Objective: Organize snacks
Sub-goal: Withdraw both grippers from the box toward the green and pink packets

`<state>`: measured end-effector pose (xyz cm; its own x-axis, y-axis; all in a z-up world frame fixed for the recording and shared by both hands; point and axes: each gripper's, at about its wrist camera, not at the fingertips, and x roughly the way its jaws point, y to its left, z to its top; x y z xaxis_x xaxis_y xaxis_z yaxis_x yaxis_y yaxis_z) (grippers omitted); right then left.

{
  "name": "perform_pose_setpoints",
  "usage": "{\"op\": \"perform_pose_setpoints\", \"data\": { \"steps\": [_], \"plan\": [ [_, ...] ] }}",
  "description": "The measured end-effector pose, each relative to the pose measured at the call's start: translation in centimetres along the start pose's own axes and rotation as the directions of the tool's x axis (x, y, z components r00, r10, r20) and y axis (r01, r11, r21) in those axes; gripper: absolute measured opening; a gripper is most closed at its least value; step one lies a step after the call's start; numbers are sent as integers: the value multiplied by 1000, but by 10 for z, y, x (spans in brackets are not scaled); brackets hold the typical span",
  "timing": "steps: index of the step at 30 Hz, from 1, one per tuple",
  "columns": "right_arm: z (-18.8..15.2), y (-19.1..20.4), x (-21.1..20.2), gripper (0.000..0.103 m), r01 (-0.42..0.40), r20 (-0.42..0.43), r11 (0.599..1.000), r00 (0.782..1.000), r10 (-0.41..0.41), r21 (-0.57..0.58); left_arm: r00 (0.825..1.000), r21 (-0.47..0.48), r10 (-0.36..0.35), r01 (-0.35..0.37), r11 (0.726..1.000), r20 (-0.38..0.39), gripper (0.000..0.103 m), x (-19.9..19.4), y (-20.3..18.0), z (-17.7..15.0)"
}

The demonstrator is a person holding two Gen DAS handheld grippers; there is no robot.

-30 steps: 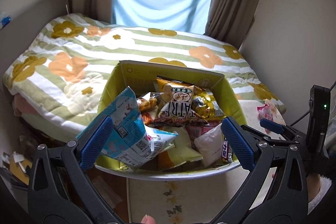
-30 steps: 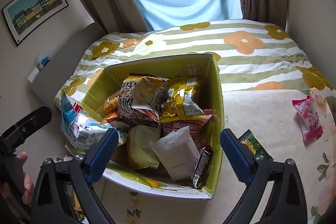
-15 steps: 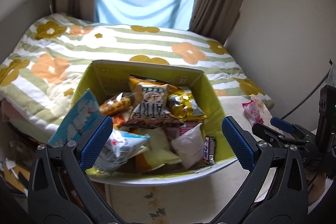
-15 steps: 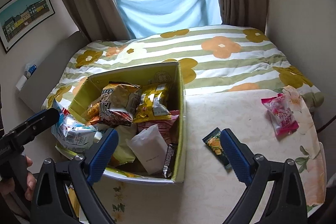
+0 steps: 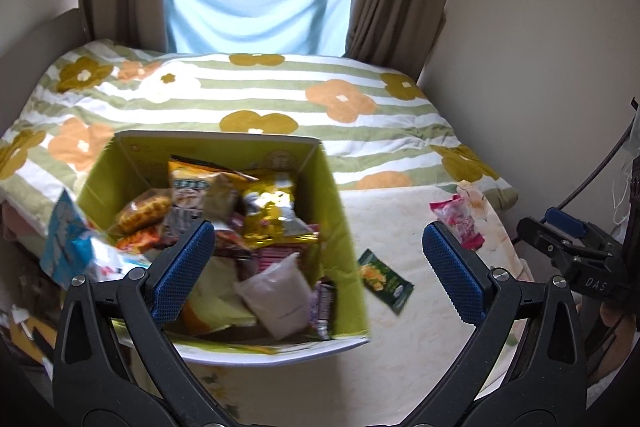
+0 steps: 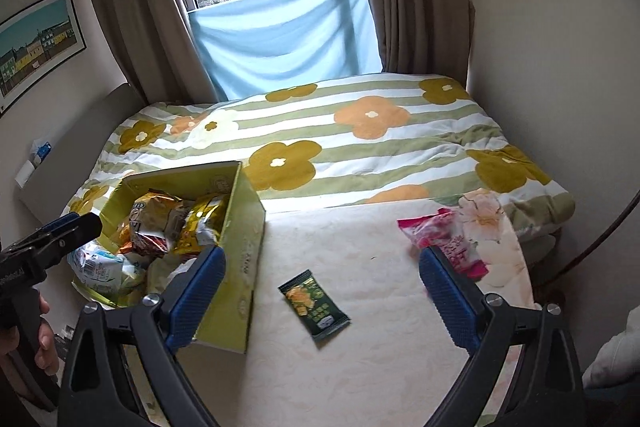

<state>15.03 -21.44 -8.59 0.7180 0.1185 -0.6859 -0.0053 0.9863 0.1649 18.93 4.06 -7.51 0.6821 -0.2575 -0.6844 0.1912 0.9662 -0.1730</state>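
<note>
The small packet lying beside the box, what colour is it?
Dark green packet with a yellow picture; clearest in the right wrist view.

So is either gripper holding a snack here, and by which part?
Nothing held: left gripper and right gripper are both open, fingers empty.

Read "DAS" in pale letters on the black body of the right gripper [image 5: 576, 259], seen in the left wrist view. Print on the snack packets in the yellow box [image 5: 344, 219] and on the green packet [image 6: 314, 305] too blurred to read
</note>
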Motion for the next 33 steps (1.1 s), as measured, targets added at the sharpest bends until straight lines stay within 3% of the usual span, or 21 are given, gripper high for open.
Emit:
{"op": "perform_pose_setpoints", "data": {
  "steps": [8,17,25,33],
  "plan": [
    [18,-85,7,96,0,-36,998,999,-2,-55,997,-53,71,-72,996,-34,103,32,-75,-10],
    [16,-134,59,96,-60,-154,989,987,39,-132,987,-155,142,-153,976,-81,103,71,-130,-46],
    [-8,-151,119,96,-105,-244,989,967,76,-105,964,-234,186,-228,945,-189,103,141,-141,-98],
    [-24,-155,163,96,-110,-280,987,957,74,-114,938,-298,270,-327,897,-217,101,204,-124,-125]
  ]
}}
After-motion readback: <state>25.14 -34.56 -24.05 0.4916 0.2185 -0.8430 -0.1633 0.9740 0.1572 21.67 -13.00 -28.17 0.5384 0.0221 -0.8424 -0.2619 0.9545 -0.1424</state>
